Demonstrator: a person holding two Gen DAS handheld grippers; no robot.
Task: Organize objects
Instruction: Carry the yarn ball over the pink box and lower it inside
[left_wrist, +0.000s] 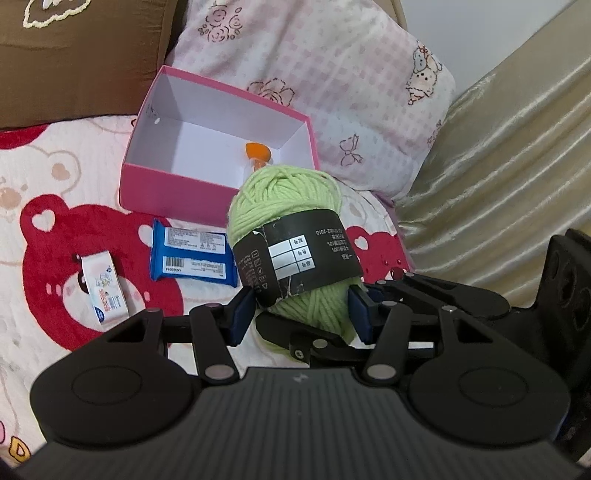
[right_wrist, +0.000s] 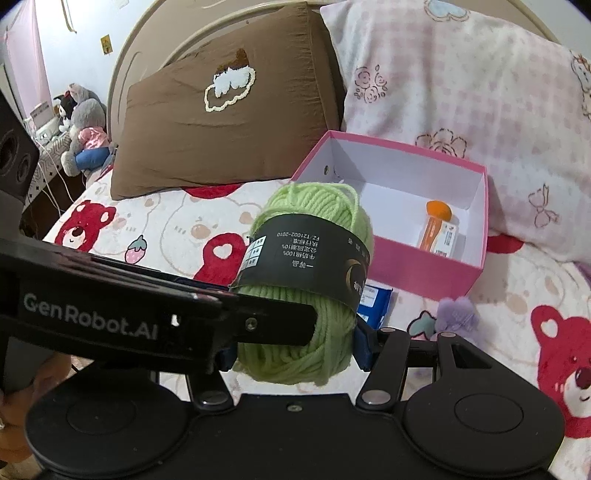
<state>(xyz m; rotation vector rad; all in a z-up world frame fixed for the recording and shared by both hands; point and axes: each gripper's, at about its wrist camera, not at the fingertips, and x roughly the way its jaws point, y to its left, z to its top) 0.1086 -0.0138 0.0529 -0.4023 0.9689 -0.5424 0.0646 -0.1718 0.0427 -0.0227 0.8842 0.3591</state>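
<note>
A light green yarn ball (left_wrist: 291, 206) with a black paper band hangs above the bed, held from both sides. My left gripper (left_wrist: 301, 314) is shut on its lower half, blue pads pressing in. My right gripper (right_wrist: 295, 354) is shut on the same yarn ball (right_wrist: 314, 221). A black finger of the left tool (right_wrist: 258, 321) crosses in front of it in the right wrist view. Behind stands an open pink box (left_wrist: 173, 184) with an orange-capped tube (left_wrist: 256, 151) lying inside; the right wrist view shows this box (right_wrist: 424, 280) and tube (right_wrist: 437, 221) too.
A blue packet (left_wrist: 192, 258) and a small white carton (left_wrist: 105, 291) lie on the bear-print bedspread (left_wrist: 55, 206). A purple fluffy piece (right_wrist: 456, 314) lies near the box. A brown pillow (right_wrist: 229, 122) and a pink floral pillow (right_wrist: 461, 92) lean at the headboard. Gold fabric (left_wrist: 517, 166) is at the right.
</note>
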